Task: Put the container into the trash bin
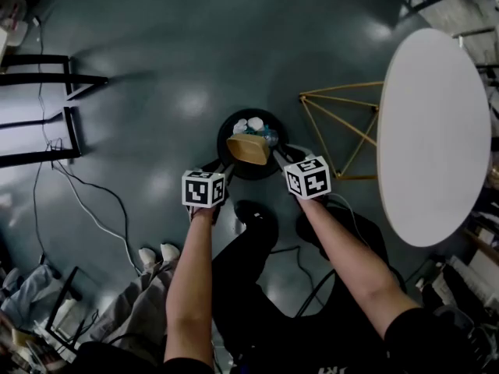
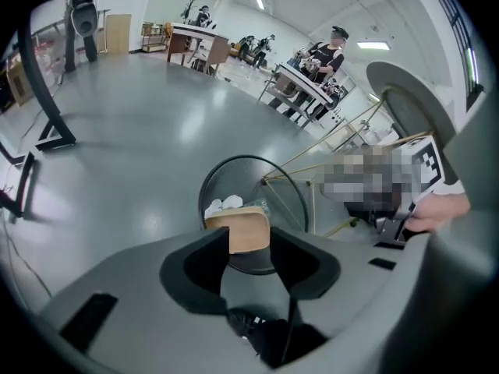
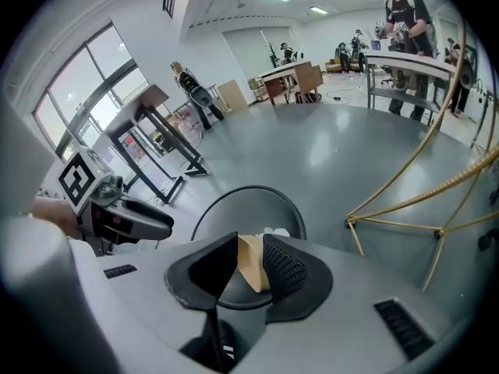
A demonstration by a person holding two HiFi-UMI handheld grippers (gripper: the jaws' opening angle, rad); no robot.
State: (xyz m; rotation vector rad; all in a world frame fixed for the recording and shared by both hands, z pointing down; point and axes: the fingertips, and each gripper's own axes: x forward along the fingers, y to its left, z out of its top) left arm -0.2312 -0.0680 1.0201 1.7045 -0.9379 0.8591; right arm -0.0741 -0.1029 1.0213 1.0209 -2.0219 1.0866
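A brown paper container (image 1: 249, 148) sits tilted in the mouth of the round black trash bin (image 1: 226, 127), on white crumpled trash (image 1: 248, 123). My left gripper (image 1: 226, 168) hangs at the bin's near left rim and my right gripper (image 1: 279, 159) at its near right. In the left gripper view the jaws of the left gripper (image 2: 249, 240) stand wide, with the container (image 2: 238, 228) just beyond them over the bin (image 2: 249, 158). The right gripper (image 3: 251, 244) is open too, and the container's edge (image 3: 253, 267) shows in the gap, free of the left pad.
A white oval table (image 1: 433, 131) on gold wire legs (image 1: 343, 131) stands right of the bin. Black metal frames (image 1: 47, 107) and floor cables (image 1: 86, 201) lie at the left. My feet (image 1: 257, 216) are just behind the bin. People stand at far tables.
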